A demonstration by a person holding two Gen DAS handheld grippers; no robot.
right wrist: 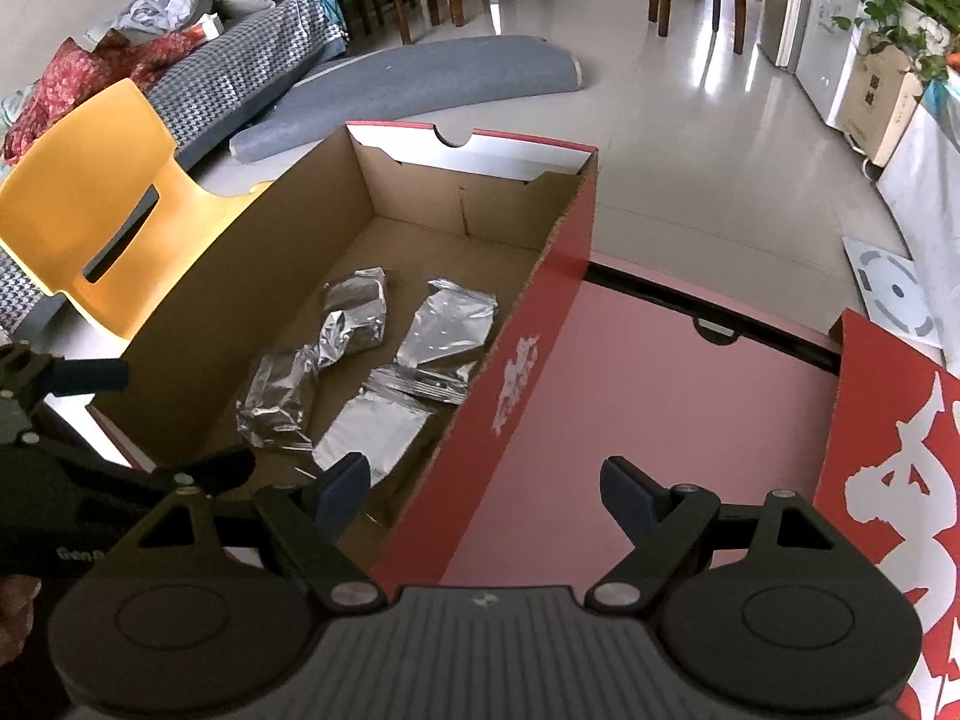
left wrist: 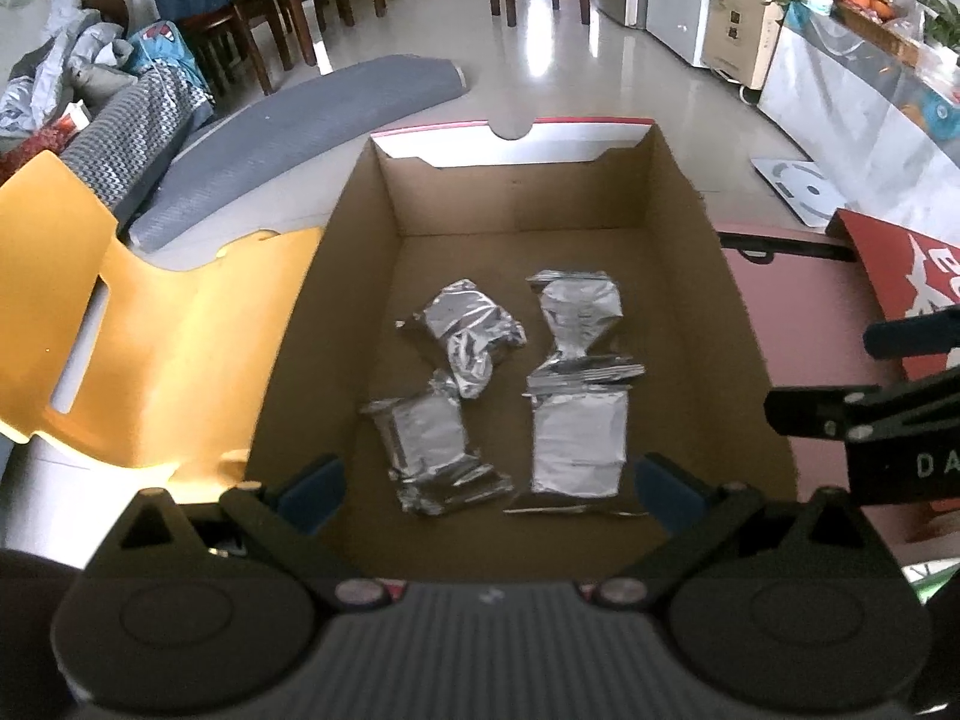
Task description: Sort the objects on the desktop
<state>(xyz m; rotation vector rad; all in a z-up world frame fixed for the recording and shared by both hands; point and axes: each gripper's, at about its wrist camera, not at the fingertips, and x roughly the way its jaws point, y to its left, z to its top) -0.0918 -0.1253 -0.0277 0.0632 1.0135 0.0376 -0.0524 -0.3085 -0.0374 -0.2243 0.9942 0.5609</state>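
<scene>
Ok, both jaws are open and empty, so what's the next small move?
Probably swing the right gripper toward the lid lying beside it. The foil packets already lie inside the box, the pink tabletop shows nothing else loose, and the left gripper hovers empty over the box.

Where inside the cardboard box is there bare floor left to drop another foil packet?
The far end of the cardboard box, between the back wall and the foil packets, is bare. So is the strip along its left wall. The middle and near end are crowded with packets.
</scene>
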